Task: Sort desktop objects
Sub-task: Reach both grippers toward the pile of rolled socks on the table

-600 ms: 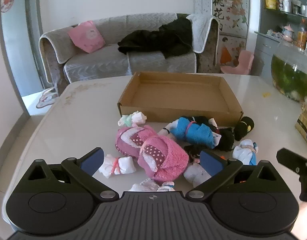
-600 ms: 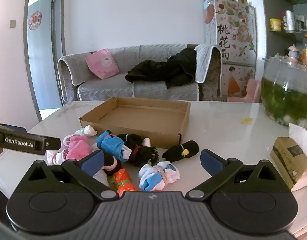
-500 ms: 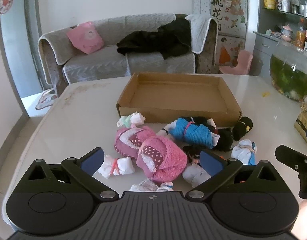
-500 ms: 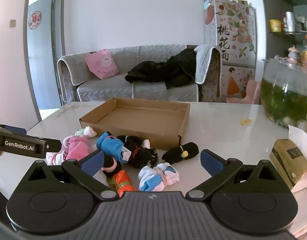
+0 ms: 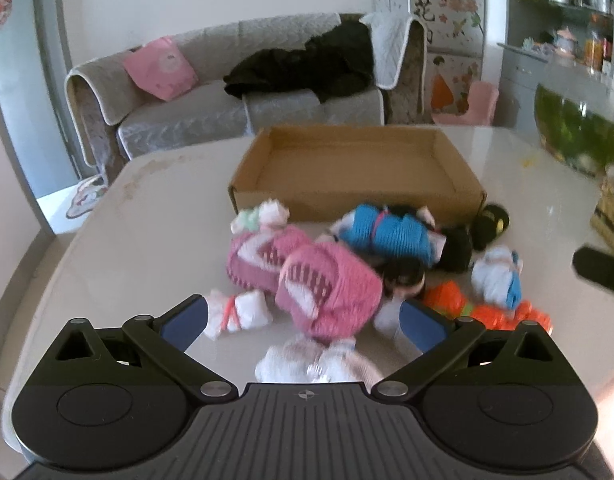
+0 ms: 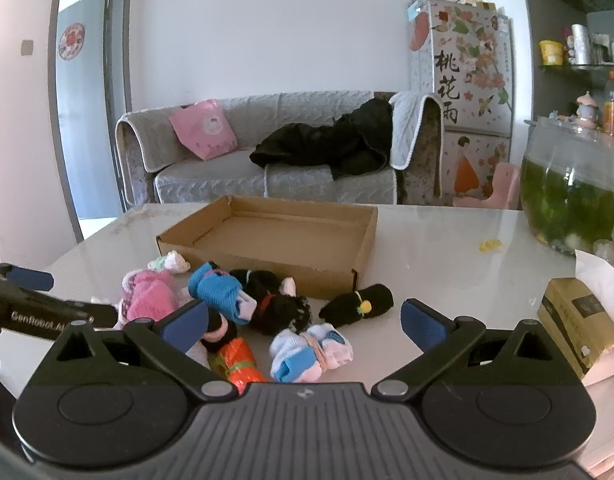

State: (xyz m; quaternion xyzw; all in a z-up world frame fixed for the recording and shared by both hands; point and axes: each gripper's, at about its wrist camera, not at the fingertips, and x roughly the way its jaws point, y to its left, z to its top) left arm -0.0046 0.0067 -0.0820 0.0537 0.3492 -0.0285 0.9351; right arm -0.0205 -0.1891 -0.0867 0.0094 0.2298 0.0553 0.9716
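A pile of rolled sock bundles lies on the white table in front of an empty cardboard tray point(image 5: 355, 168) point(image 6: 275, 240). Big pink fluffy bundles point(image 5: 323, 284) point(image 6: 151, 296), a blue bundle point(image 5: 391, 234) point(image 6: 219, 292), black bundles point(image 6: 279, 304), an orange bundle point(image 5: 487, 310) point(image 6: 237, 360), a white-blue bundle point(image 6: 307, 350) and a small white bundle point(image 5: 237, 312) show. My left gripper point(image 5: 303, 326) is open just above the pink bundle. My right gripper point(image 6: 303, 322) is open above the white-blue bundle. Neither holds anything.
A fish bowl point(image 6: 571, 196) and a tissue box point(image 6: 579, 320) stand at the table's right. A black sock roll point(image 6: 359, 304) lies by the tray's corner. A grey sofa point(image 6: 267, 160) and a doorway are behind the table.
My left gripper has moved forward and down toward the pink bundle; the view is blurred by the motion. My right gripper has barely moved.
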